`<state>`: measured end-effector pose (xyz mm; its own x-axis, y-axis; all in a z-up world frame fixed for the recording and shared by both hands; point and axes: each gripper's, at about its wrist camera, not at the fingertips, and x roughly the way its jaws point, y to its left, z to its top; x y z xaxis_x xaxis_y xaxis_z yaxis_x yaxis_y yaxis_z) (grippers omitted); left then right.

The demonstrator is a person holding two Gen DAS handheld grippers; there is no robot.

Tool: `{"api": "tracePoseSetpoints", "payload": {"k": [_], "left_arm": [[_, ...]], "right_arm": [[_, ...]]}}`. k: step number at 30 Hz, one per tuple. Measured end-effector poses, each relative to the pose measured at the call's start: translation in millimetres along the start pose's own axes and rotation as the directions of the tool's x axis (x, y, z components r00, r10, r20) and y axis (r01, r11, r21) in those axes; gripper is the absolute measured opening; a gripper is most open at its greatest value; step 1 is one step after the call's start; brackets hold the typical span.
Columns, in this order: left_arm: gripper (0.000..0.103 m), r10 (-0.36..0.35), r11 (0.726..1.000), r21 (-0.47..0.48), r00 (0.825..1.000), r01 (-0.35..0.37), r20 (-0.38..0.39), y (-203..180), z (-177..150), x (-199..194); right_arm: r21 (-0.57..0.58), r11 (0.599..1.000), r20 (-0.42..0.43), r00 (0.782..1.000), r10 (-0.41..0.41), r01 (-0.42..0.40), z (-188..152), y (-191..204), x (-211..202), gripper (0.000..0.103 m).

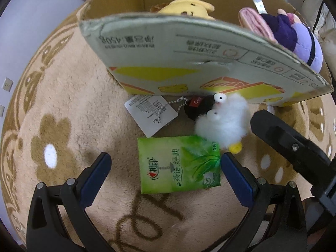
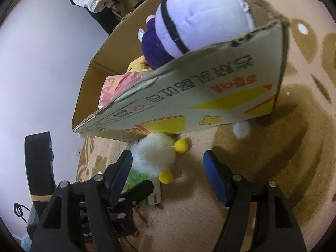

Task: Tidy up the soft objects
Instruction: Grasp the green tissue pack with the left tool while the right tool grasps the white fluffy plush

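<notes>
A green tissue pack (image 1: pixel 178 164) lies on the beige rug between the open fingers of my left gripper (image 1: pixel 166 168). A white fluffy plush with yellow feet (image 1: pixel 224 121) lies just beyond it, against the cardboard box (image 1: pixel 189 48). In the right wrist view the same plush (image 2: pixel 156 153) lies just ahead of my open right gripper (image 2: pixel 168 168), near its left finger. The box (image 2: pixel 189 96) holds a purple plush (image 2: pixel 195 16), a yellow plush (image 1: pixel 187 7) and a pink pack (image 2: pixel 117 86). The right gripper's body shows in the left wrist view (image 1: pixel 294 147).
A white hang tag (image 1: pixel 151 113) on a bead chain lies by the plush's black part (image 1: pixel 199 107). A white pompom (image 2: pixel 241 129) sits at the box's foot. The flower-patterned rug (image 1: pixel 63 126) covers the floor. A white wall (image 2: pixel 42 63) stands to the left.
</notes>
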<state>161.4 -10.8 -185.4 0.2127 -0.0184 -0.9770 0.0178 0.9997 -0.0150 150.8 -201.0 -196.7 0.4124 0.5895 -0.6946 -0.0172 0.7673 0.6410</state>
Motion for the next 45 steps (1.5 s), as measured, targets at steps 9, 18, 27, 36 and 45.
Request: {"api": "tracePoseSetpoints", "payload": {"k": [9, 18, 27, 36, 45], "left_arm": [[0.102, 0.079, 0.997, -0.015, 0.997, -0.08, -0.011, 5.2, 2.8, 12.7], [0.074, 0.095, 0.994, -0.044, 0.995, -0.096, -0.03, 18.7, -0.1, 16.8], [0.074, 0.085, 0.995, -0.054, 0.996, -0.086, -0.012, 31.5, -6.7, 9.7], [0.074, 0.113, 0.993, -0.038, 0.993, -0.112, 0.019, 13.9, -2.8, -12.2], [0.073, 0.112, 0.993, -0.054, 0.99, -0.108, 0.082, 14.1, -9.9, -30.3]], "right_arm": [[0.006, 1.0, -0.016, 1.0, 0.016, -0.016, 5.7, 1.0, 14.2, 0.075], [-0.01, 1.0, -0.057, 0.998, -0.016, 0.016, 10.1, 11.0, 32.7, 0.06], [-0.004, 0.998, -0.05, 0.997, -0.059, 0.059, 16.6, 14.7, 42.0, 0.053], [0.001, 0.999, -0.023, 0.999, -0.04, 0.04, 2.1, 12.3, 40.1, 0.013], [-0.076, 0.993, 0.03, 0.995, -0.092, 0.094, -2.2, 19.1, 26.0, 0.002]]}}
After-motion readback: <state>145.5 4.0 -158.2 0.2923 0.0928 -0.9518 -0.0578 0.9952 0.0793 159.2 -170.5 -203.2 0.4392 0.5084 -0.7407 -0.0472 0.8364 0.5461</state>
